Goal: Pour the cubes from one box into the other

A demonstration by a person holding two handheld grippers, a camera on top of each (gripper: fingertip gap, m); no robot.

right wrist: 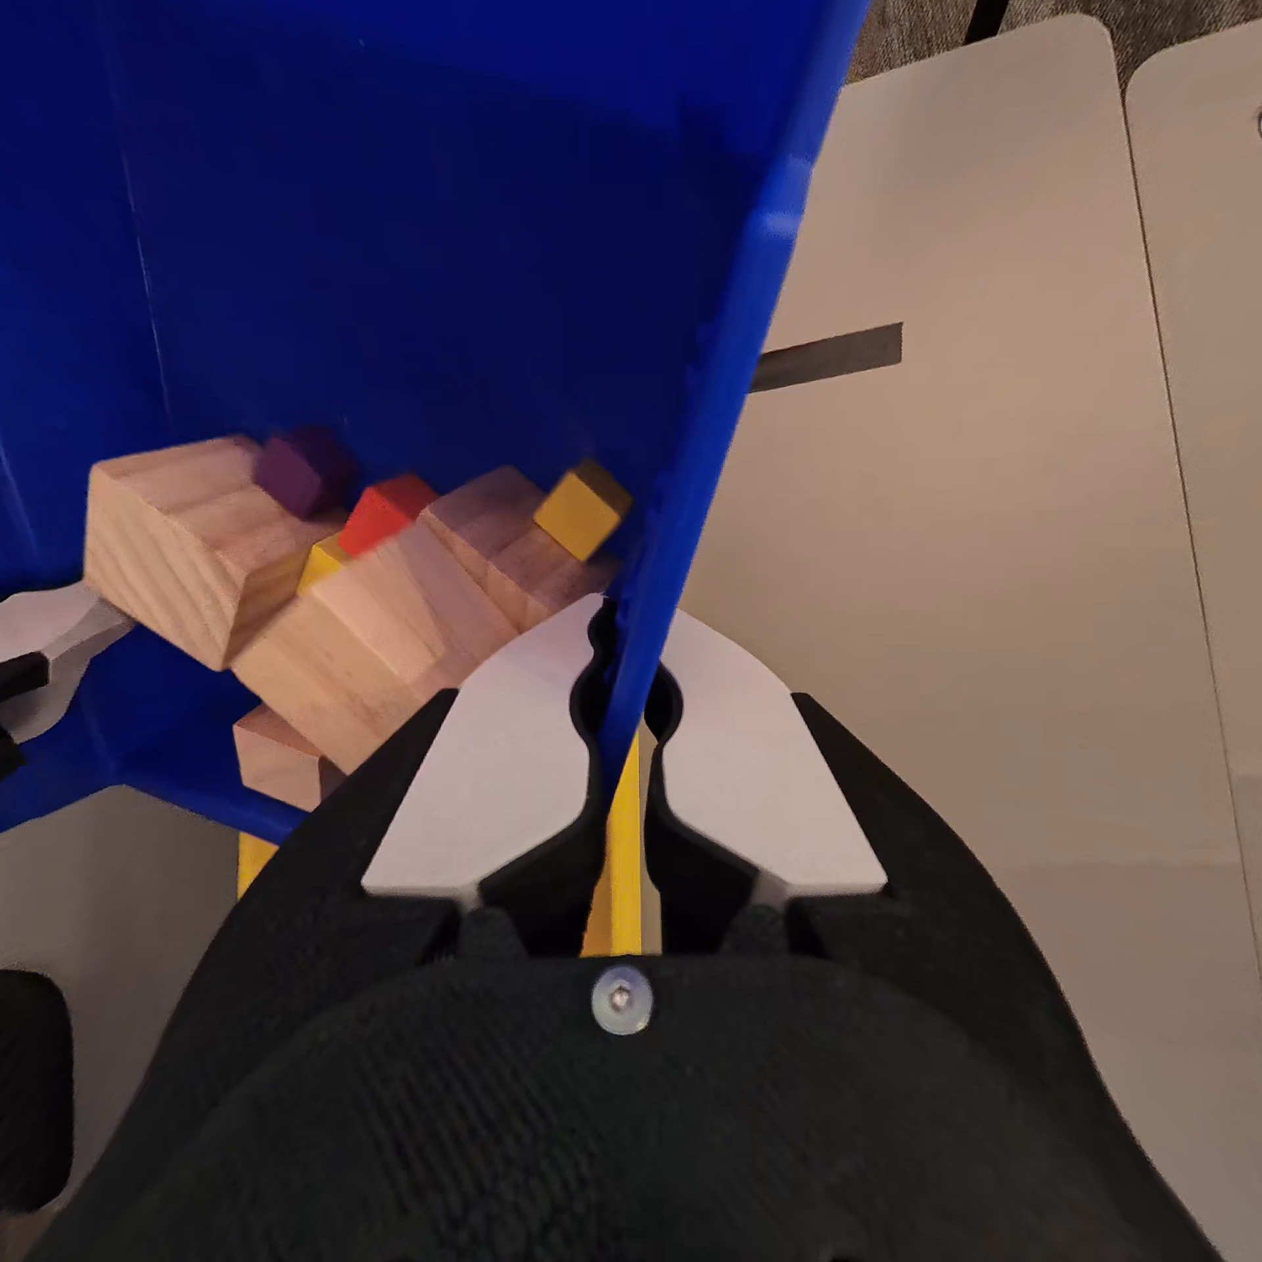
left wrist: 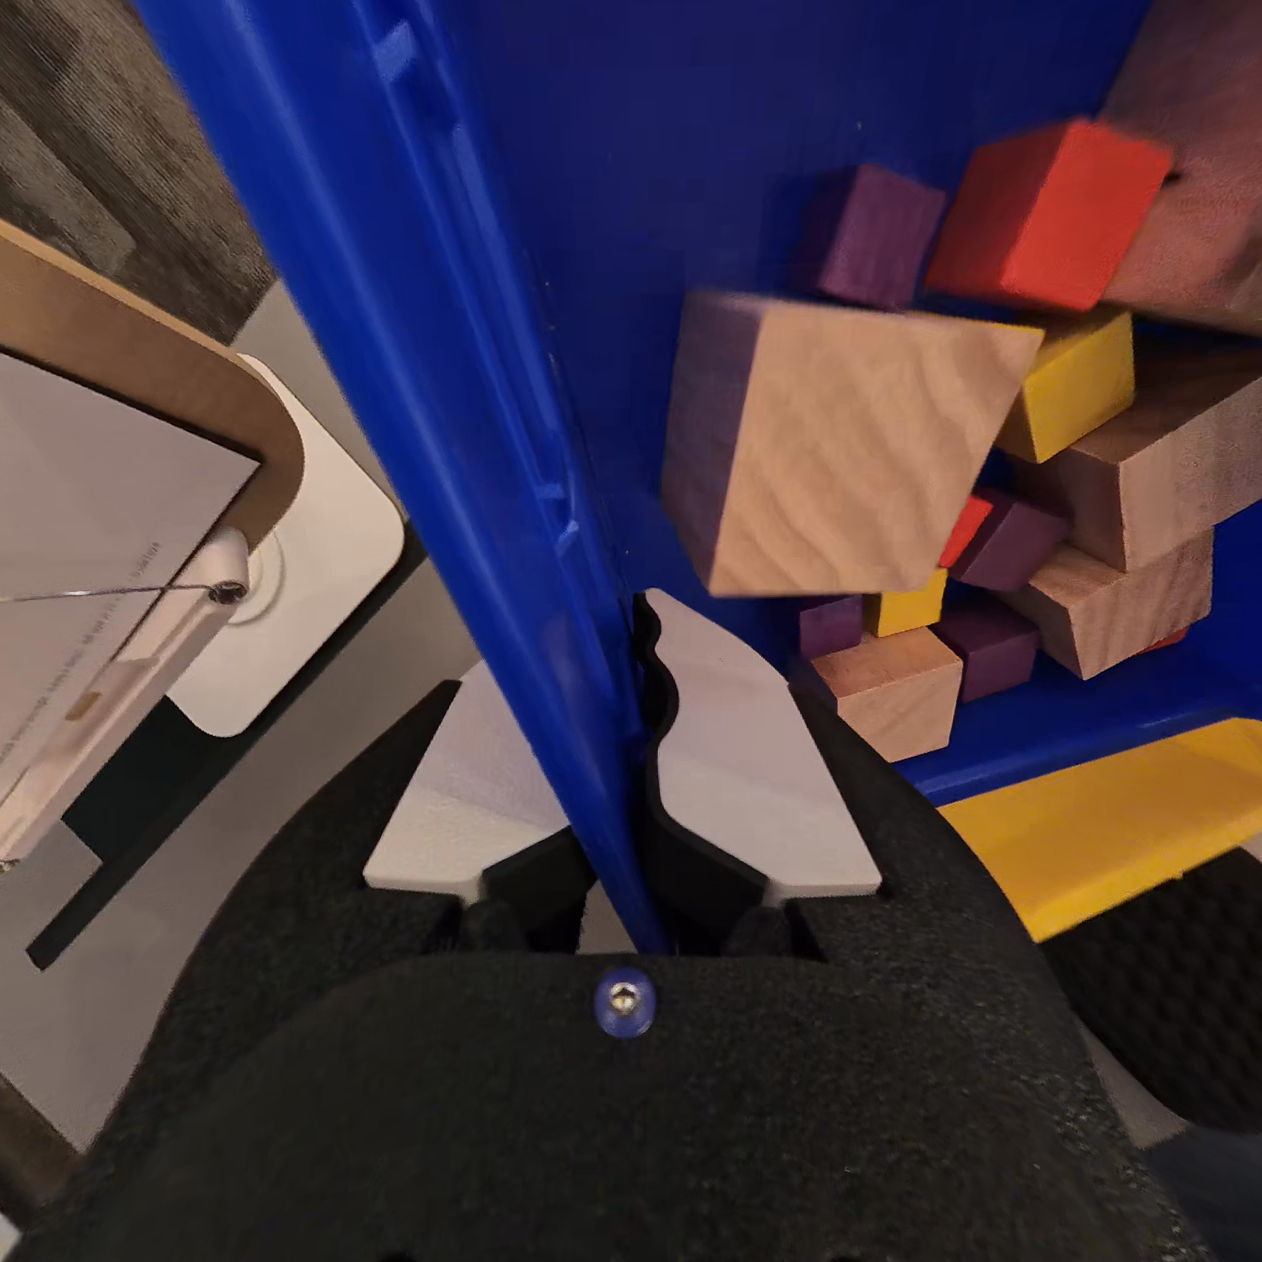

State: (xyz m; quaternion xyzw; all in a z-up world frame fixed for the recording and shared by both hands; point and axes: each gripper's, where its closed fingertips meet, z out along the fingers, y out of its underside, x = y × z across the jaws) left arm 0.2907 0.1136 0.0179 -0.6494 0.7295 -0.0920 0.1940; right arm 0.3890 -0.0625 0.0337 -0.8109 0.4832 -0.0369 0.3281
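My left gripper (left wrist: 632,608) is shut on the left wall of a blue box (left wrist: 614,205). My right gripper (right wrist: 618,608) is shut on the same blue box's right wall (right wrist: 710,410). The box is tipped steeply. Several cubes slide inside it: large plain wooden ones (left wrist: 840,444), a red one (left wrist: 1045,212), purple (left wrist: 871,232) and yellow (left wrist: 1072,389) small ones. In the right wrist view the wooden cubes (right wrist: 369,614), a red cube (right wrist: 382,512), a purple cube (right wrist: 300,471) and a yellow cube (right wrist: 580,509) pile toward the box's low edge. A yellow box (left wrist: 1106,819) lies below that edge; its rim (right wrist: 621,853) shows between my right fingers.
The left gripper's finger (right wrist: 48,635) shows at the left of the right wrist view. White tabletops (right wrist: 956,546) with a dark strip (right wrist: 833,355) lie under the boxes. A brown-edged board and white plate (left wrist: 287,512) sit at the left. Grey carpet (left wrist: 136,171) lies beyond.
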